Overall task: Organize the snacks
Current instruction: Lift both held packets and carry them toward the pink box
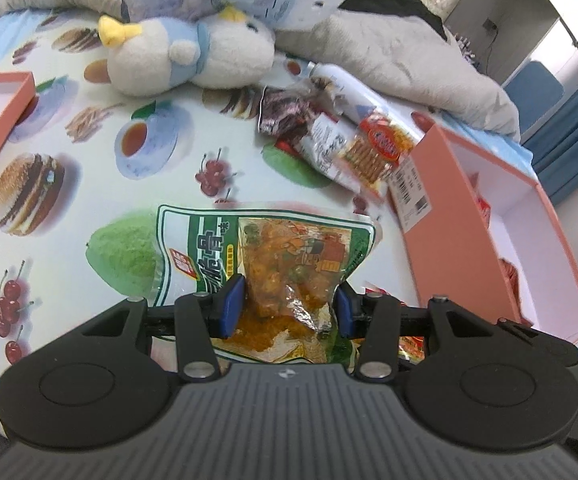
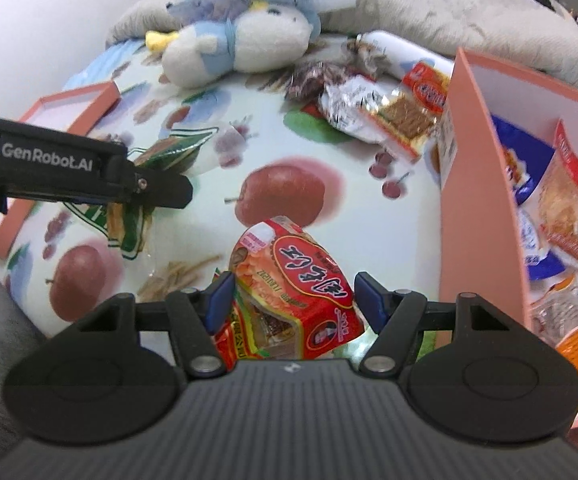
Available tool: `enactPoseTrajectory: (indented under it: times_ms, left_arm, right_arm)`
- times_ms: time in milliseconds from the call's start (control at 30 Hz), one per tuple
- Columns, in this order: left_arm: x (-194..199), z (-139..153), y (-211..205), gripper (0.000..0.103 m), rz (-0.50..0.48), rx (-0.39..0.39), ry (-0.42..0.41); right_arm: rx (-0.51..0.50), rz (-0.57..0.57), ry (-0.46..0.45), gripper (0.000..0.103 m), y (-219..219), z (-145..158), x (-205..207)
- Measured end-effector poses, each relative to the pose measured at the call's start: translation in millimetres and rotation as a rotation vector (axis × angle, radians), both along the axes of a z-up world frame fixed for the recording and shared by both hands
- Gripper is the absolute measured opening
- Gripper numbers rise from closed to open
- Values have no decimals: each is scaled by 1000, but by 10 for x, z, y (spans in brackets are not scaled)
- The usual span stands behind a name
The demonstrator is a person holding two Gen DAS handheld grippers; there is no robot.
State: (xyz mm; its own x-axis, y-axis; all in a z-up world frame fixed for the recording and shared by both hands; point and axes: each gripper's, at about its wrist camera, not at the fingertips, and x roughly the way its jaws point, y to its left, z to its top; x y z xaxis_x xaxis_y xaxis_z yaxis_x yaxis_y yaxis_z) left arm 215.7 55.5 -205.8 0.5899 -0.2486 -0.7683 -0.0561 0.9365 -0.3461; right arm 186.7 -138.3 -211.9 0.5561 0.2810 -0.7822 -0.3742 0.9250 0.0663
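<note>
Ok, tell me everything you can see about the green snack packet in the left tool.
The green packet is a flat, glossy plastic pouch with a white border, white lettering and a clear window showing orange-brown pieces inside. It is crinkled and sealed. The left tool pinches its lower part between blue pads, and its top end points away over the fruit-printed cloth. In the right view it hangs lifted, left of the pink box.

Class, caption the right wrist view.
Right gripper holds a red snack packet beside the pink box.

The pink box (image 2: 477, 184) runs off the right edge; its far snack packets are cut off.
</note>
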Motion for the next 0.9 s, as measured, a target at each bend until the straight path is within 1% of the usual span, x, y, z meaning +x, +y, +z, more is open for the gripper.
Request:
enactPoseTrajectory:
  times_ms: [200,533,700,767,900]
  left_arm:
    - [-18,340,-41,52,12,0,-42]
    - [4,886,-134,52,-1,4,-132]
    - [24,1166,-226,52,-19,-8,-191]
    - [18,1295,-277,52,-34,-18,-224]
    - [8,1491,-428,52,-72,-13,-266]
  right_arm:
    - [24,-23,-65,68,-77,376,-14]
    - [72,-89,-187,68,-322,1000,1]
    - [76,-117,-248,68,-458,1246,-3]
    - [83,-132,-267,68,-521,1332,-10]
    - [88,-170,-309,68,-666,1491,-34]
